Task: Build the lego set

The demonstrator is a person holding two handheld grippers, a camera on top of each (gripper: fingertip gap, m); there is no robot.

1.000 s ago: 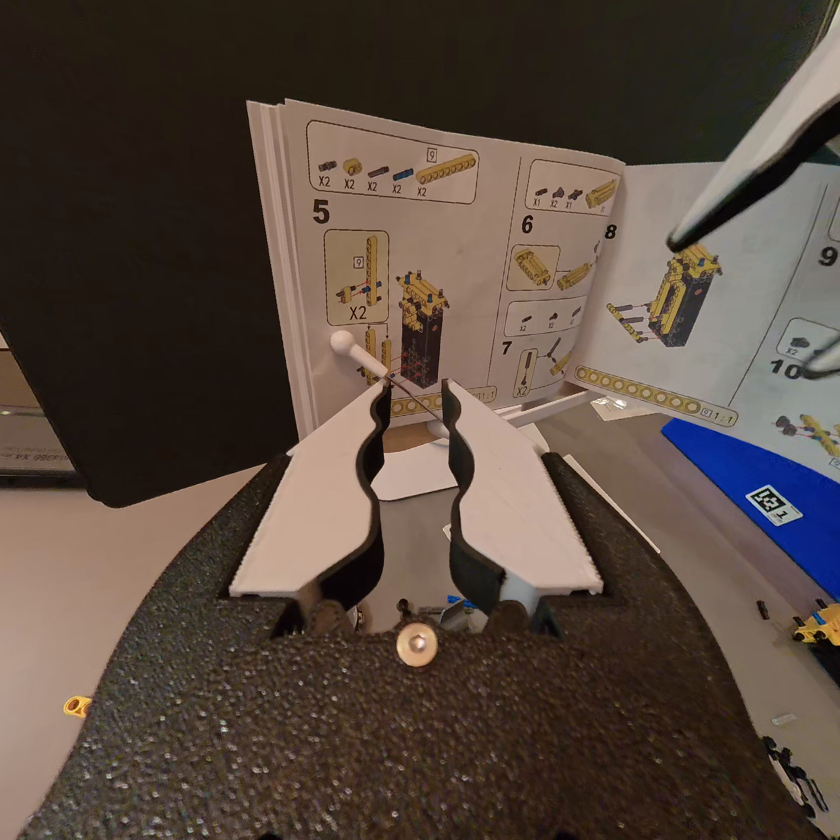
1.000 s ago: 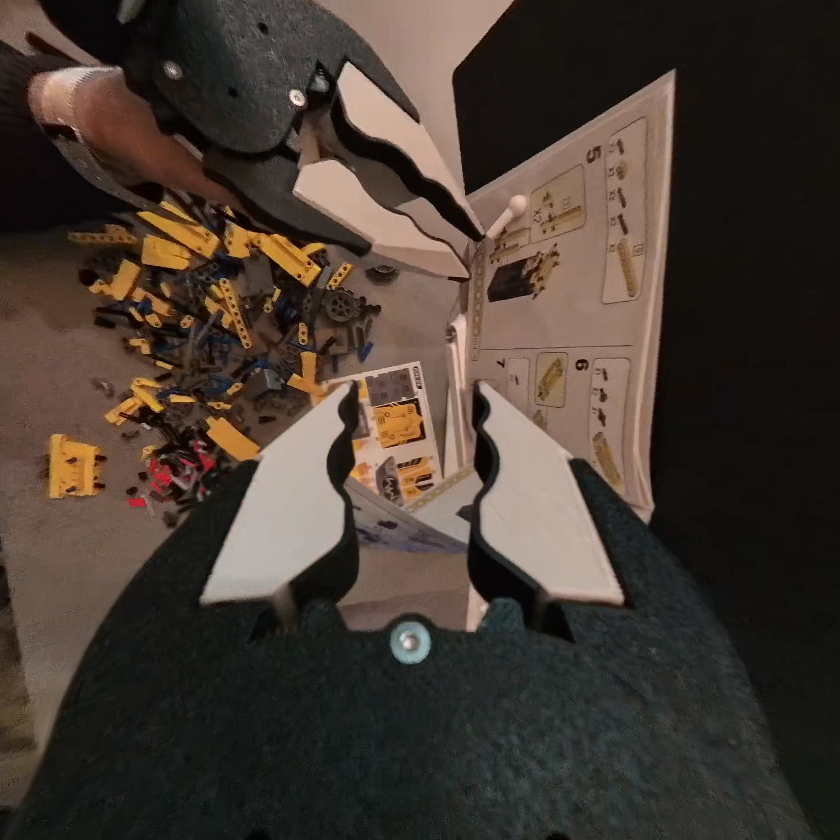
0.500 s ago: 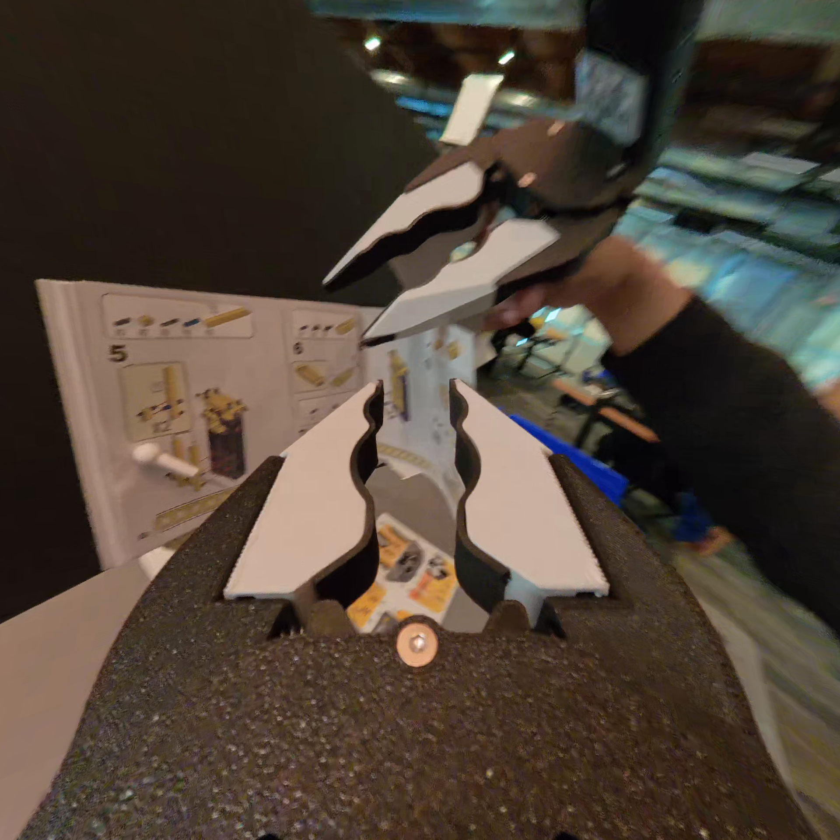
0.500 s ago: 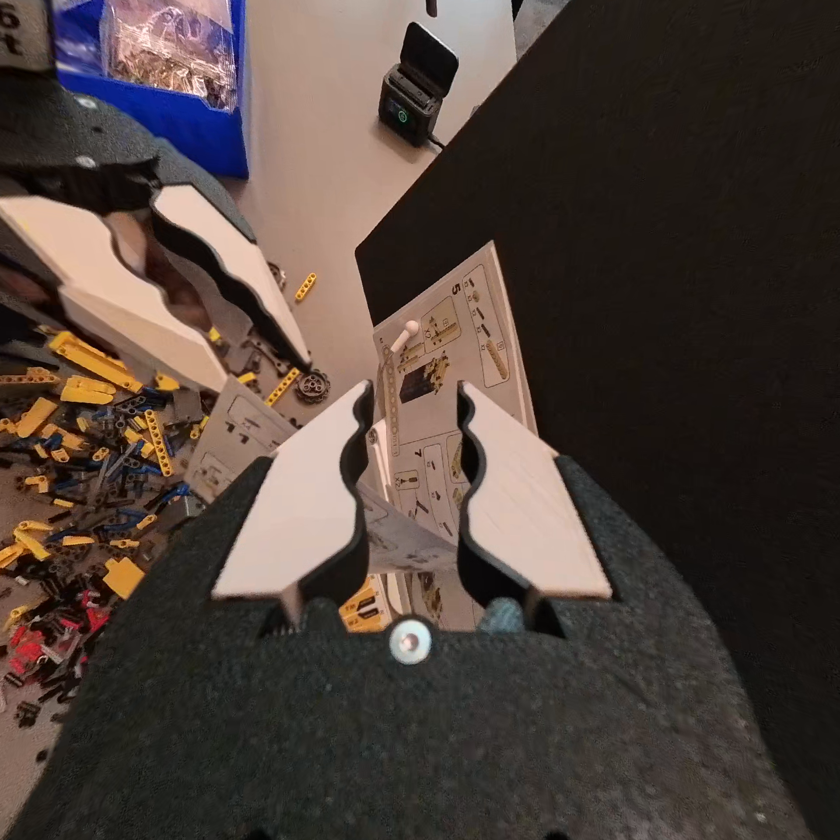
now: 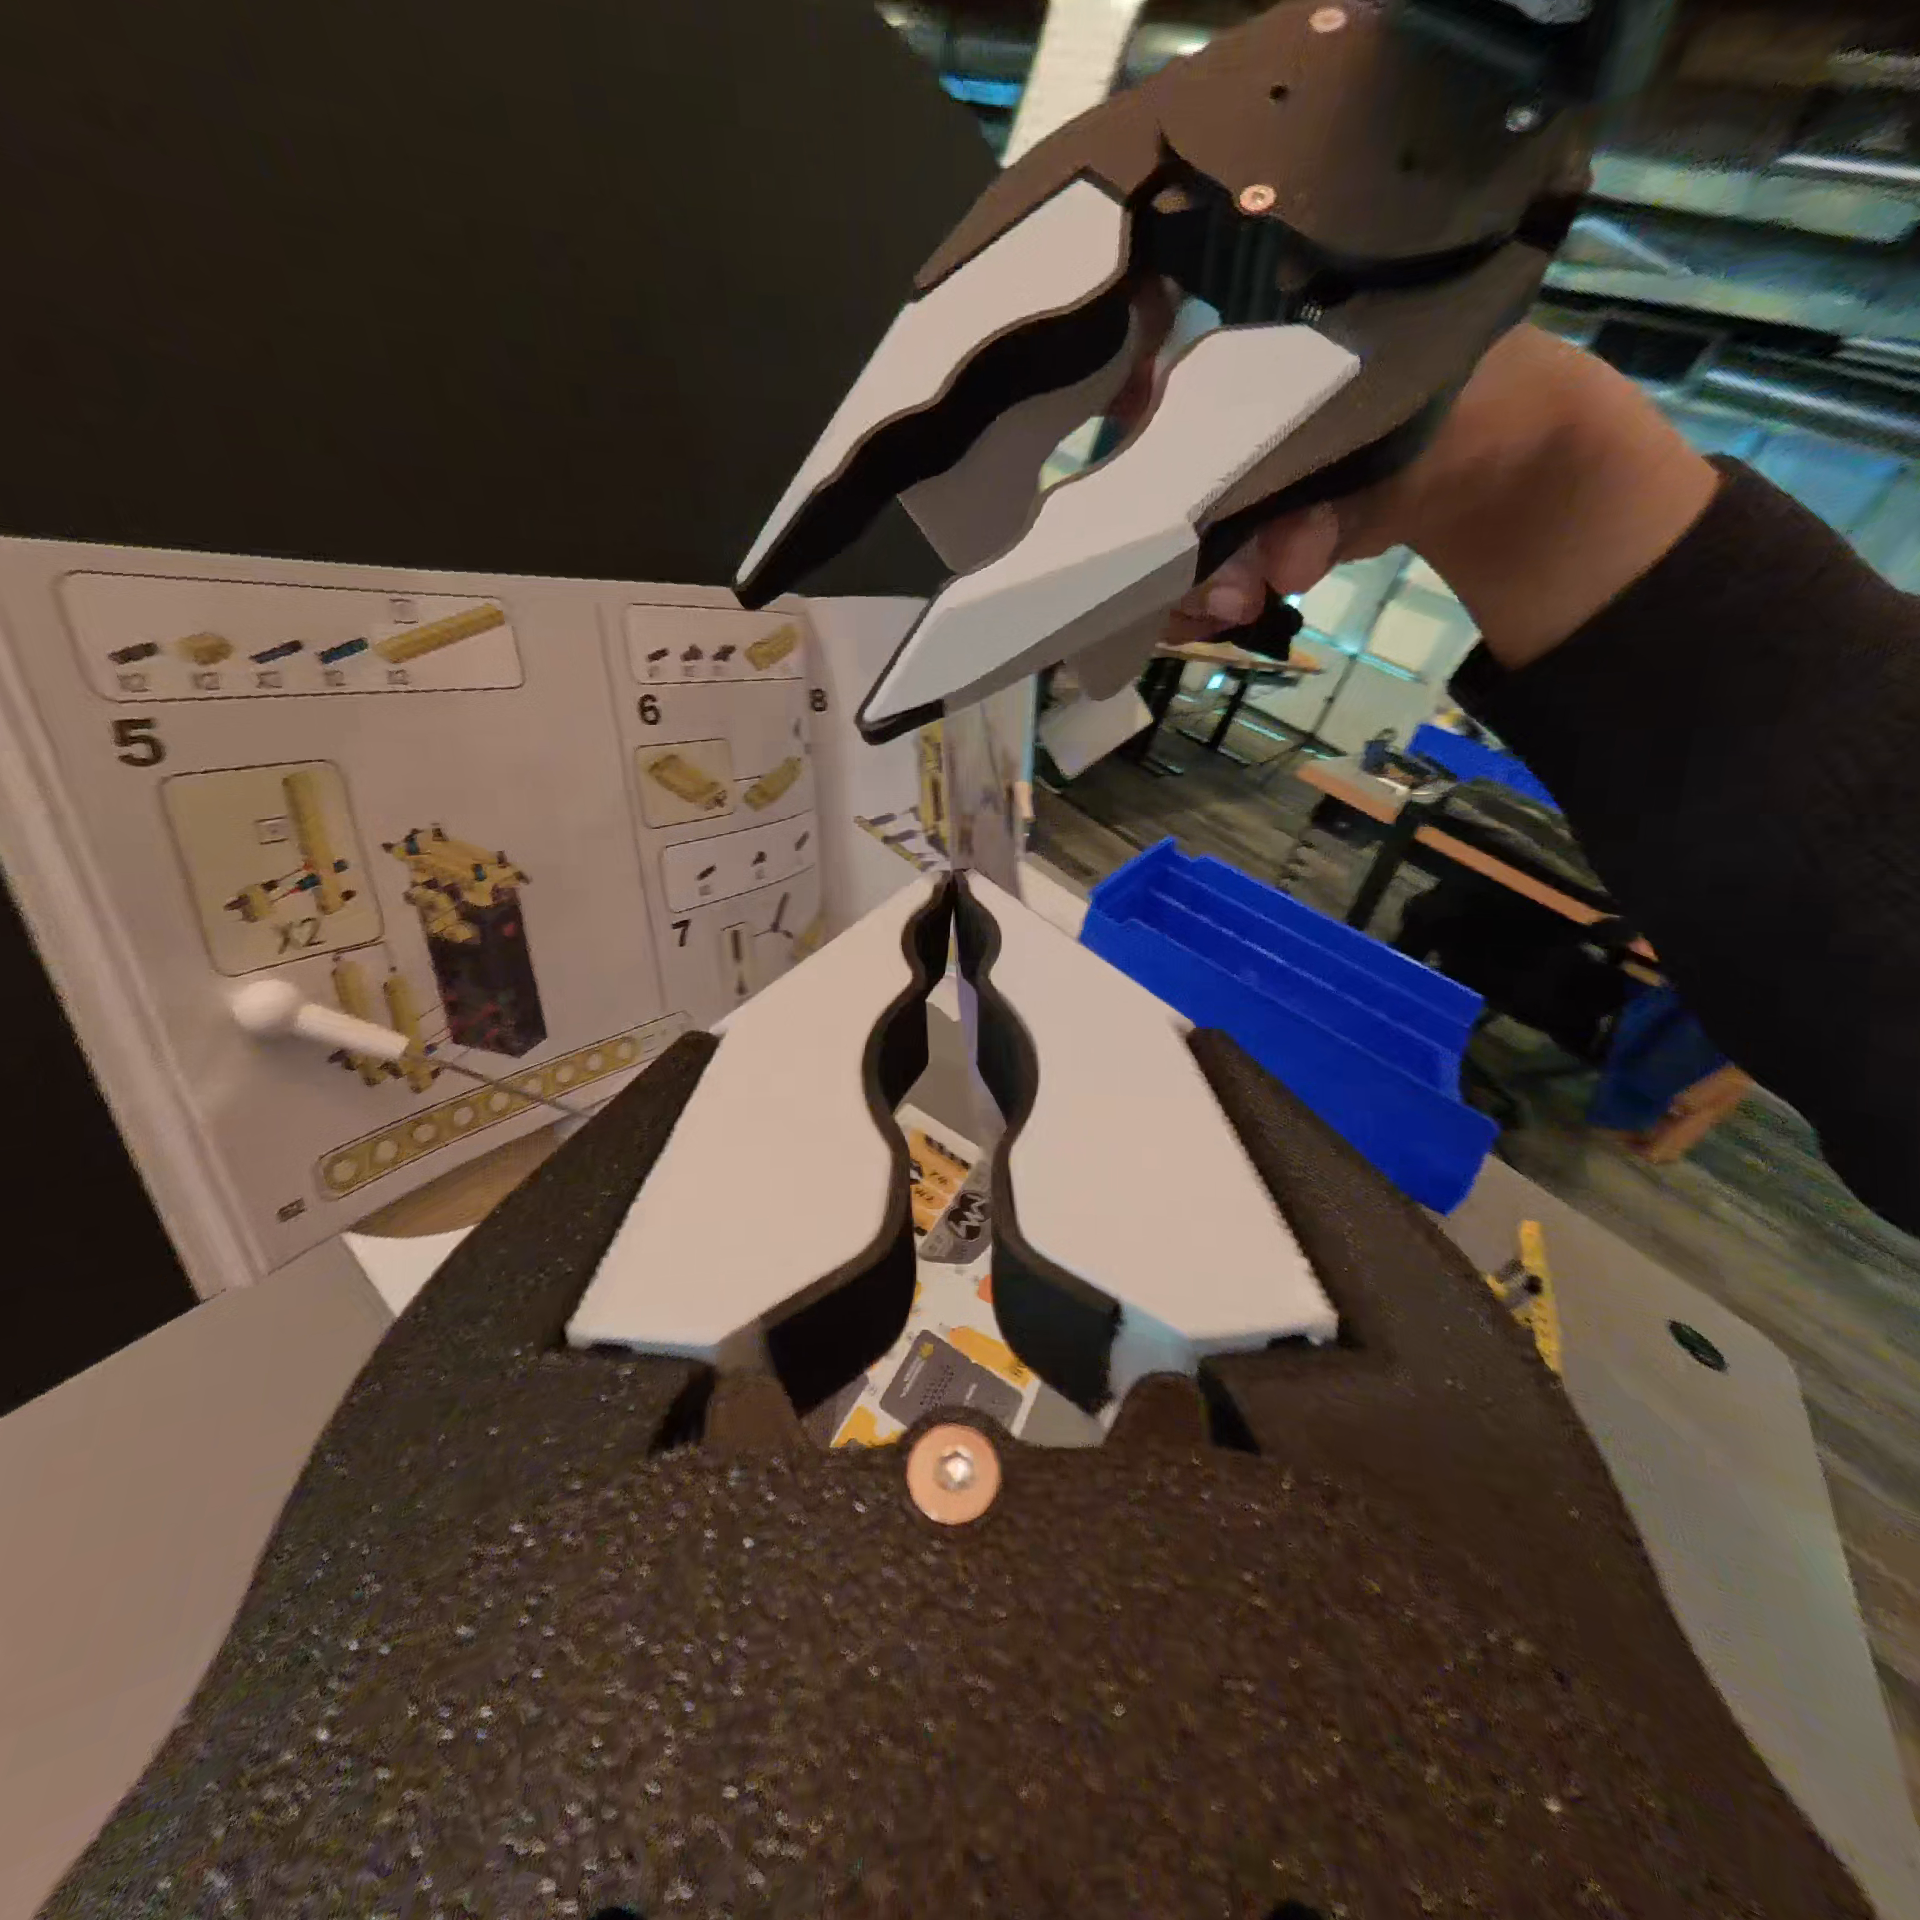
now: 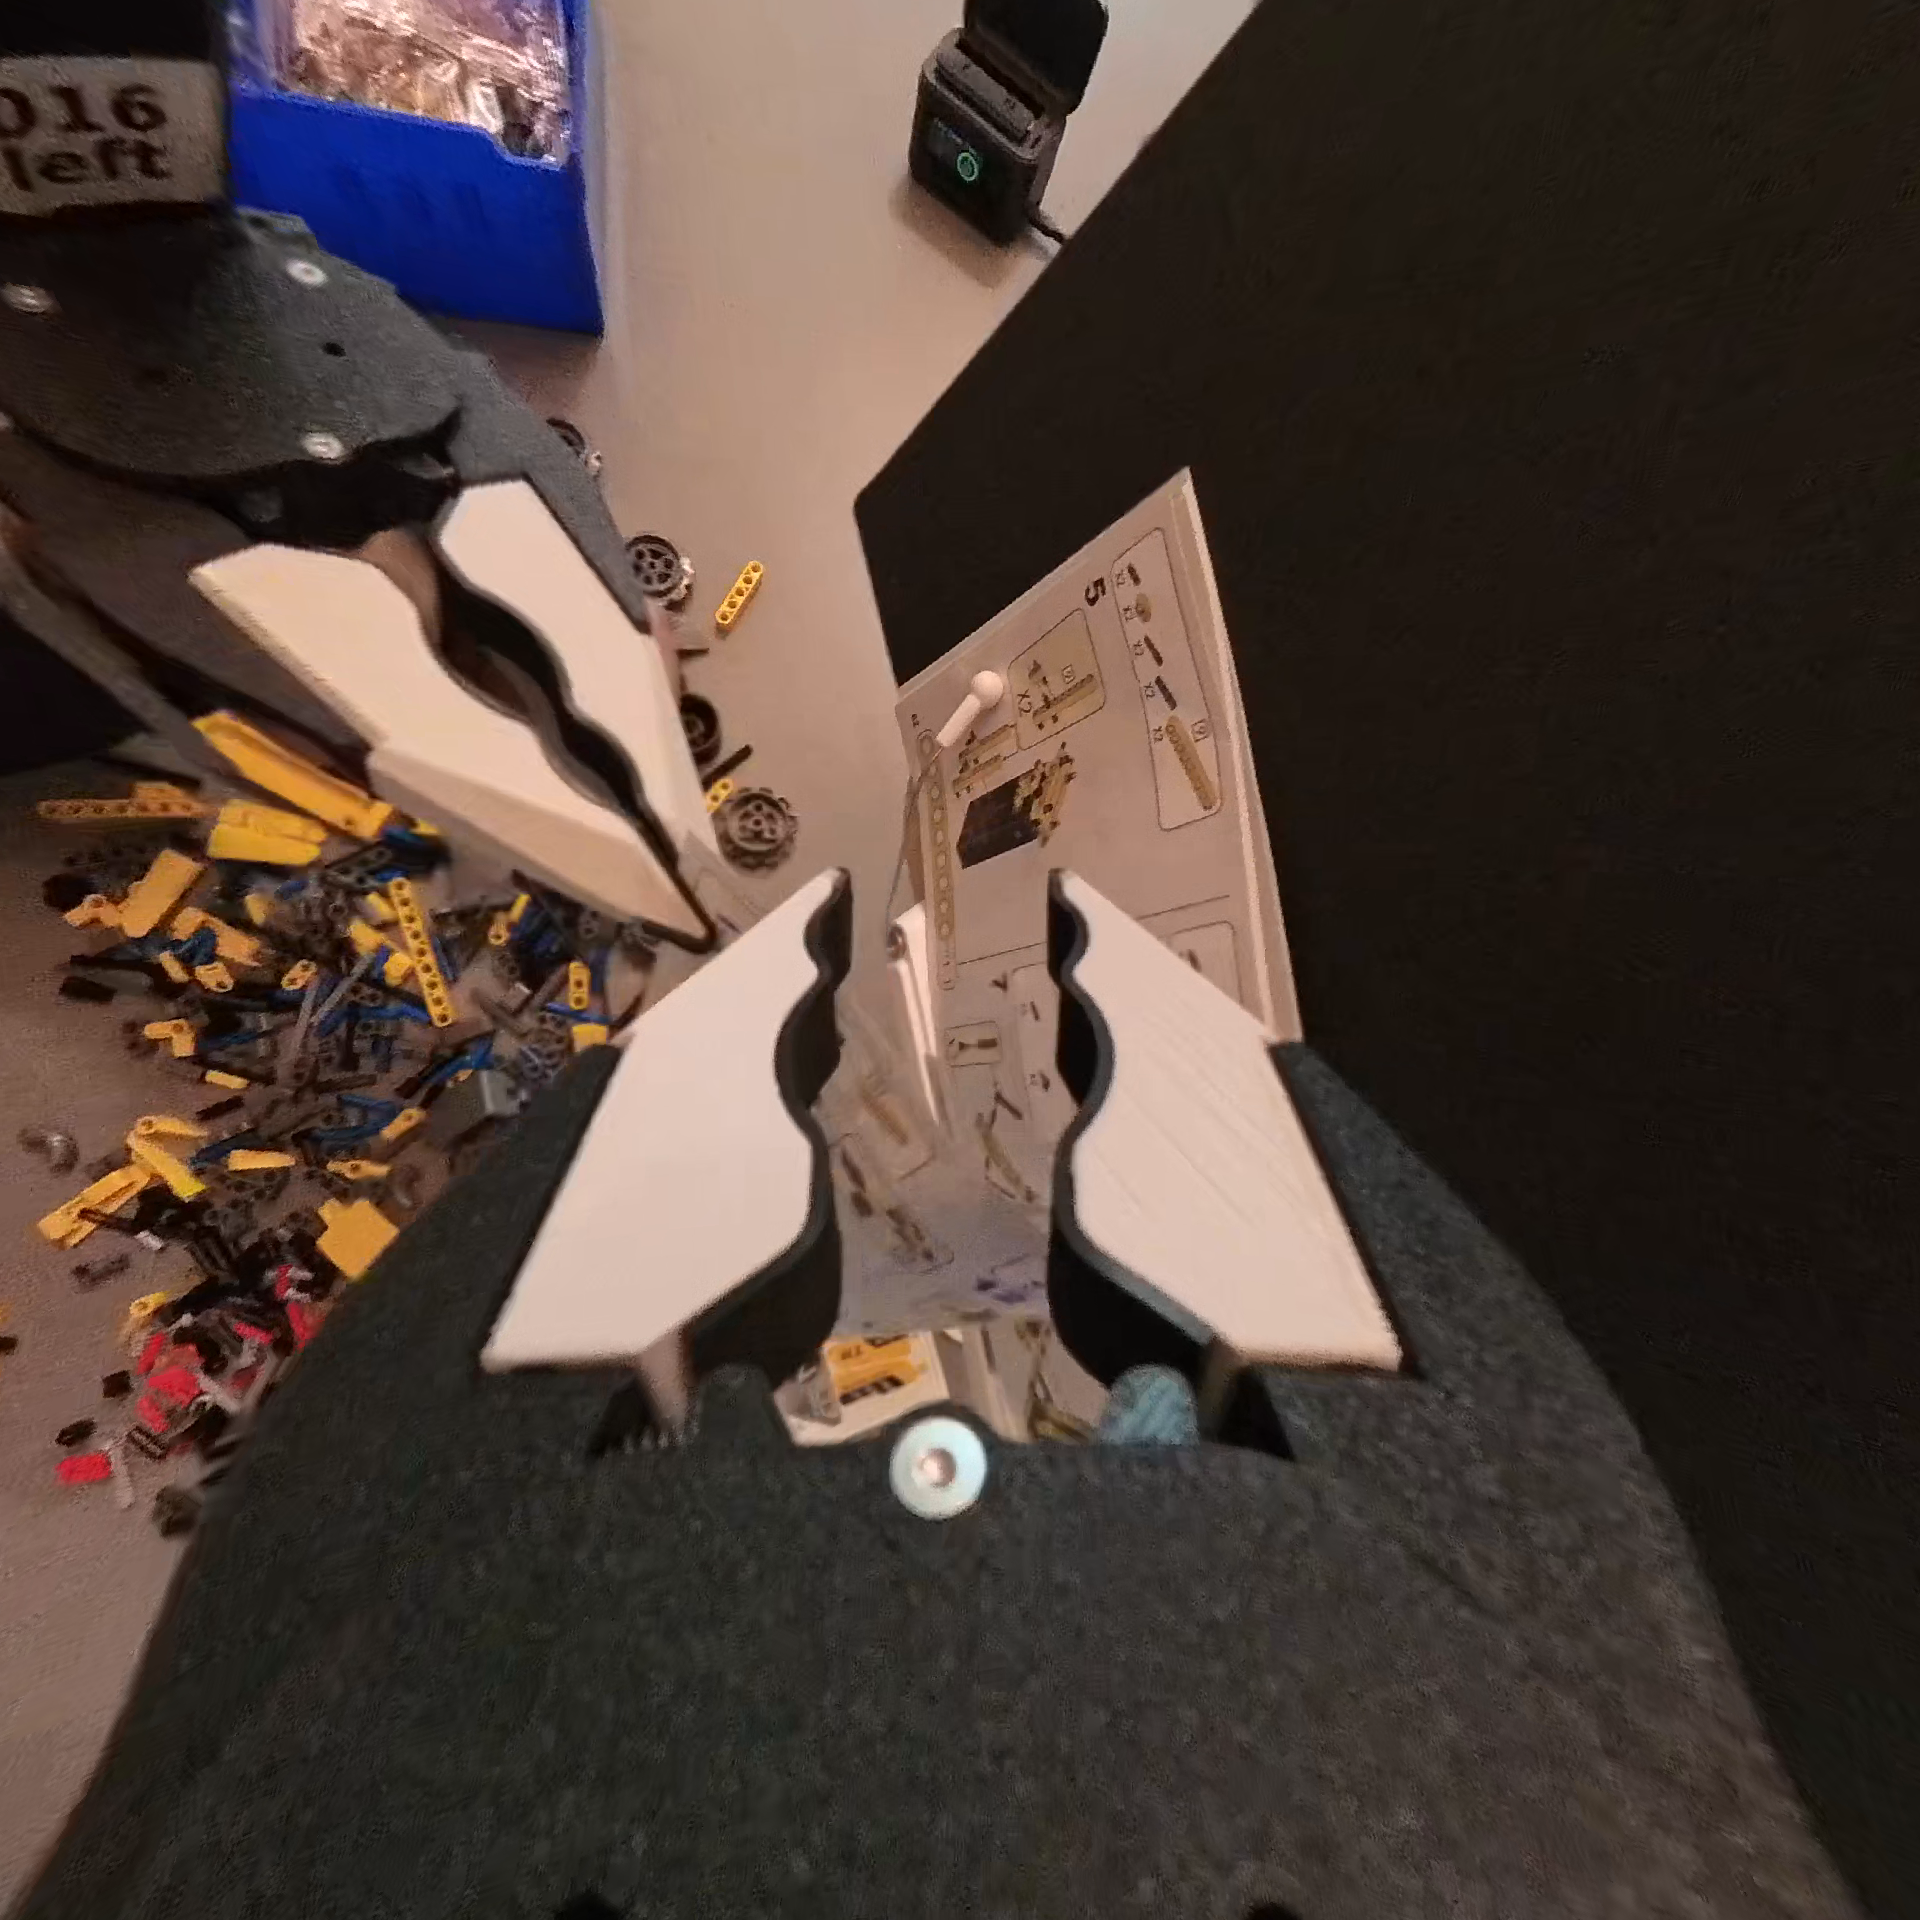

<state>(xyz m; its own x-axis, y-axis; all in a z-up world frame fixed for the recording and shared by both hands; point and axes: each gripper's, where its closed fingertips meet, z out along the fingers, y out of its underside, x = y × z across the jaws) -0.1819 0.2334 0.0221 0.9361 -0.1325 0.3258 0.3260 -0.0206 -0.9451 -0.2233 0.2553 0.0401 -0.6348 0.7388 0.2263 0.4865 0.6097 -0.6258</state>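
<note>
An open instruction booklet (image 5: 416, 831) stands upright on a stand against a black board, held by a white pin clip (image 5: 312, 1023). My left gripper (image 5: 954, 883) is shut on the edge of one booklet page (image 5: 982, 810), which runs edge-on between its fingers. My right gripper (image 5: 800, 655) hovers open and empty just above it, held by a hand. In the right wrist view the right gripper (image 6: 945, 894) is open over the booklet (image 6: 1122, 748), with a bent page (image 6: 935, 1195) below its jaws. The left gripper (image 6: 696, 920) is to its left, tips together.
A pile of yellow, black, blue and red building parts (image 6: 260, 987) lies on the table left of the booklet, with loose black wheels (image 6: 758, 826). A blue bin (image 5: 1278, 997) stands to the right. A black board (image 6: 1558, 727) stands behind. A small black device (image 6: 987, 135) sits farther off.
My left gripper has swung right from the clip side and closed on a page edge. My right gripper has risen and now hovers open above the left one.
</note>
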